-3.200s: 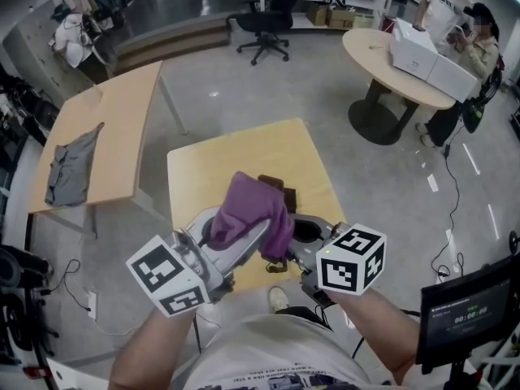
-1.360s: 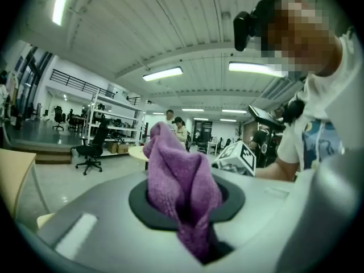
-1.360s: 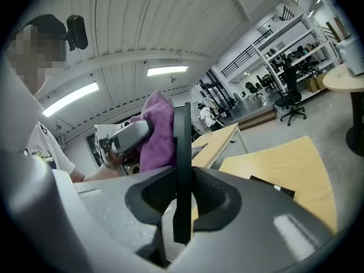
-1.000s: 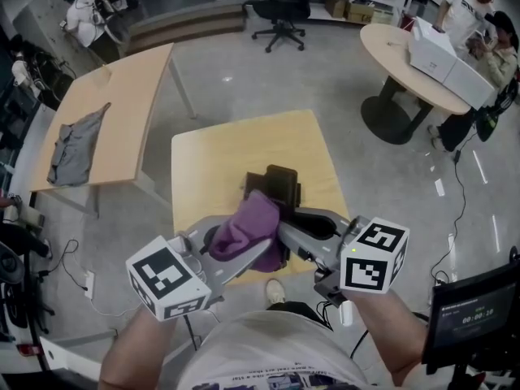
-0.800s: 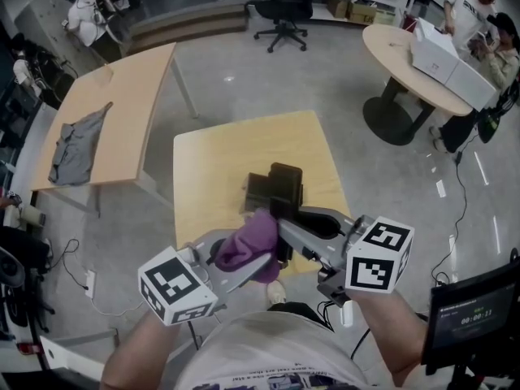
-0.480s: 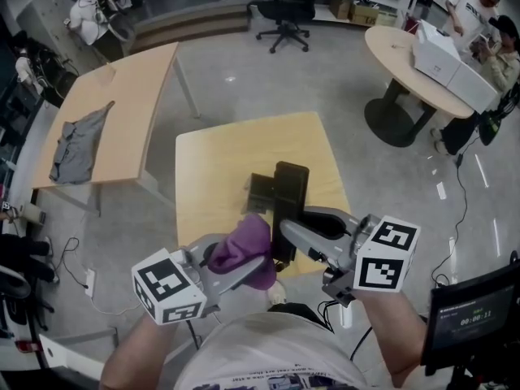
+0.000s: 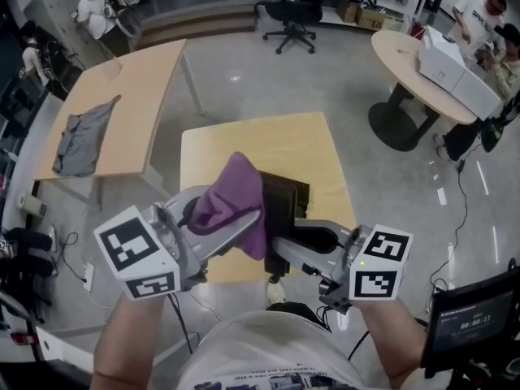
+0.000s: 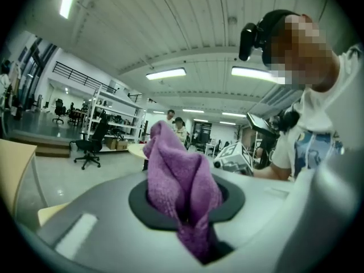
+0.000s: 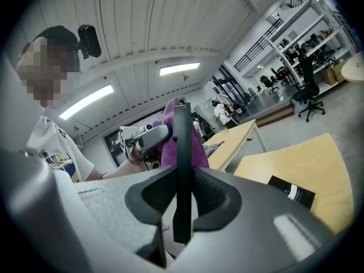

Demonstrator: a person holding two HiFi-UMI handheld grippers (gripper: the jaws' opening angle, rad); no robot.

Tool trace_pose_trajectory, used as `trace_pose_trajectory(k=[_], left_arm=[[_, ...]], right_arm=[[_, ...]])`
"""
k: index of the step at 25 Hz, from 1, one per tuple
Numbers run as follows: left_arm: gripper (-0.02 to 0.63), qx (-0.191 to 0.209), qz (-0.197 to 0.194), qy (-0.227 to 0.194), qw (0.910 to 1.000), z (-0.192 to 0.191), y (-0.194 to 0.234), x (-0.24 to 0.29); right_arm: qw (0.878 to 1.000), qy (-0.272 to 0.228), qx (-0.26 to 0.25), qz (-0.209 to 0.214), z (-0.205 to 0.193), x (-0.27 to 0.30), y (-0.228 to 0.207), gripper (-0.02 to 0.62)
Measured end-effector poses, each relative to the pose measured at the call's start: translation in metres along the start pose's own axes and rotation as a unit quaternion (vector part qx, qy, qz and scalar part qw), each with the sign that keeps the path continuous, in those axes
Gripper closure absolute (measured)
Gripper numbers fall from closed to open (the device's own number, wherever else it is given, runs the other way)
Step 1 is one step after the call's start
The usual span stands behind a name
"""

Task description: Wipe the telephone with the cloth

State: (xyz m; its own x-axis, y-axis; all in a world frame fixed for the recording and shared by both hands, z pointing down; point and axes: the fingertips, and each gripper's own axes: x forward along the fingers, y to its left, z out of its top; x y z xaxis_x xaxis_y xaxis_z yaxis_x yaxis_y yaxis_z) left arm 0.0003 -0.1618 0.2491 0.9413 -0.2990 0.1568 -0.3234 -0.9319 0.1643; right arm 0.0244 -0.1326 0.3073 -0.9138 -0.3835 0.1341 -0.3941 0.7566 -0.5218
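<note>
Closest in are the person's two arms, each hand holding a gripper with a black and white cube on it. The left gripper [image 7: 240, 226] has its fingers [image 8: 102, 220] pinching a purple cloth [image 7: 231, 201]. The cloth is squeezed low down between them, and the rest of it puffs up in a soft lump above the fingers. The right gripper [image 7: 280, 246] has its fingers [image 9: 239, 209] pinching the black telephone [image 7: 284, 203]. The telephone is thin and flat. It stands on its edge between these fingers and sticks up well above them.

The two sets of fingers point toward each other, so the cloth sits just beside the telephone, on its left side. I cannot tell if the cloth touches it.

Below the fingers is a small yellow desk [image 7: 260, 145]. The telephone is held up over it, not lying on it. A small black thing [image 9: 291, 191] with a white mark lies on this desk, past the right fingers.

Farther off, to the left of the left fingers, is a longer desk [image 7: 130, 80] with a grey cloth [image 7: 85, 128] lying on it. Far past the right fingers is a round desk [image 7: 406, 71] with white boxes [image 7: 445, 62] on top, and two people [image 7: 487, 19] stand by it. Straight ahead, far away, is a black chair on wheels [image 7: 292, 16] on the grey floor [image 7: 268, 80].
</note>
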Motion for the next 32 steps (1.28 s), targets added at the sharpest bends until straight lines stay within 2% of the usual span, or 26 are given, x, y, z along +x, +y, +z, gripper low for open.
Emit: trace_pose_trajectory(k=[9,17,22,24,28,32], left_arm=[[0.52,-0.035,-0.036,0.019,0.9986,-0.041,-0.022,0.012],[0.52,-0.071,-0.078,0.046,0.9933,-0.087,-0.045,0.011],[0.52,-0.08,-0.096,0.057,0.9906,-0.1,-0.05,0.001],[0.52,-0.089,-0.083,0.04,0.9918,-0.094,-0.039,-0.007],[0.52,-0.11,-0.046,-0.022,0.9926,-0.065,-0.004,-0.024],[0.52,-0.113,-0.058,-0.07,0.9894,-0.028,0.011,-0.027]], right_arm=[[1.0,-0.012,0.005,0.0,0.005,-0.008,-0.005,0.518],[1.0,-0.023,-0.002,0.01,0.018,-0.015,-0.003,0.518],[0.999,-0.031,-0.001,0.024,0.025,-0.017,0.003,0.518],[0.999,-0.031,-0.002,0.034,0.027,-0.016,0.007,0.518],[0.998,-0.016,0.004,0.066,0.019,-0.011,0.02,0.518],[0.994,0.006,0.008,0.105,0.006,-0.001,0.042,0.518]])
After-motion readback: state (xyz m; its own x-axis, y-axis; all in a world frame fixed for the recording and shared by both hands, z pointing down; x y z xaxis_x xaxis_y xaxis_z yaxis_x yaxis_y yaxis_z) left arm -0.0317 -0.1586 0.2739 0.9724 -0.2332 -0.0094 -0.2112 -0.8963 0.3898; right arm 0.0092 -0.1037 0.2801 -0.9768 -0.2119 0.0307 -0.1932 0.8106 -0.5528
